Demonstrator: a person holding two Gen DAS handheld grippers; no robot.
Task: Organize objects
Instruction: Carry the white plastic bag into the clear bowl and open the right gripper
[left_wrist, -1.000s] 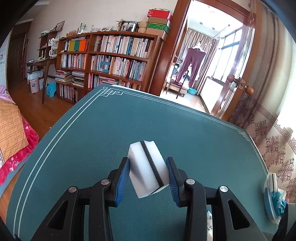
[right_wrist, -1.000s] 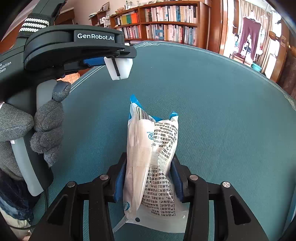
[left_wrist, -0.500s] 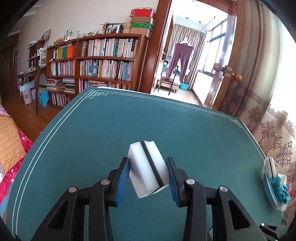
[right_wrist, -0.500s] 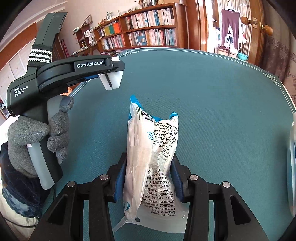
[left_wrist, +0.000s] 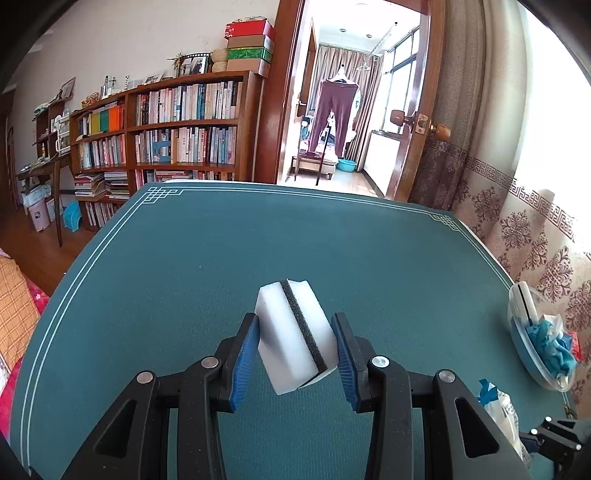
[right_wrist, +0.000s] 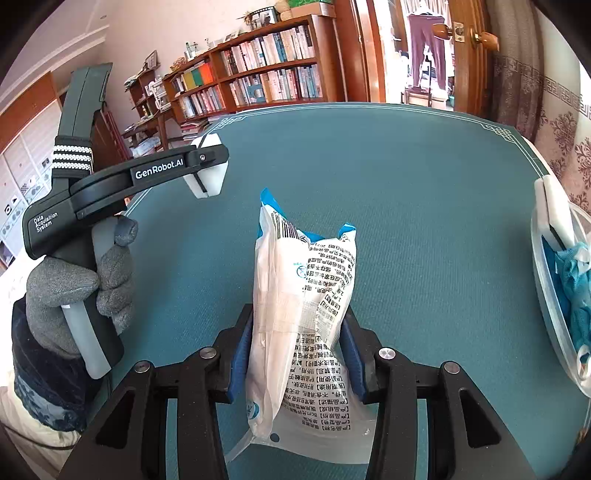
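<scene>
Green table mat (left_wrist: 184, 295) below: left gripper (left_wrist: 295, 354) clamps white sponge (left_wrist: 291, 332), right gripper (right_wrist: 295, 354) clamps plastic packet (right_wrist: 303, 314)

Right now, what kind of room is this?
Probably a room in someone's home, like a study. There's a tall bookshelf full of books, trousers hanging to dry past the doorway, and a table with a green cloth.

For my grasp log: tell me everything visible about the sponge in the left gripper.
The sponge is a white foam block with a thin dark layer running through it, corners bevelled. It sits tilted between the blue pads of the left gripper, clamped on both sides and held above the teal table mat, touching nothing else.
</scene>
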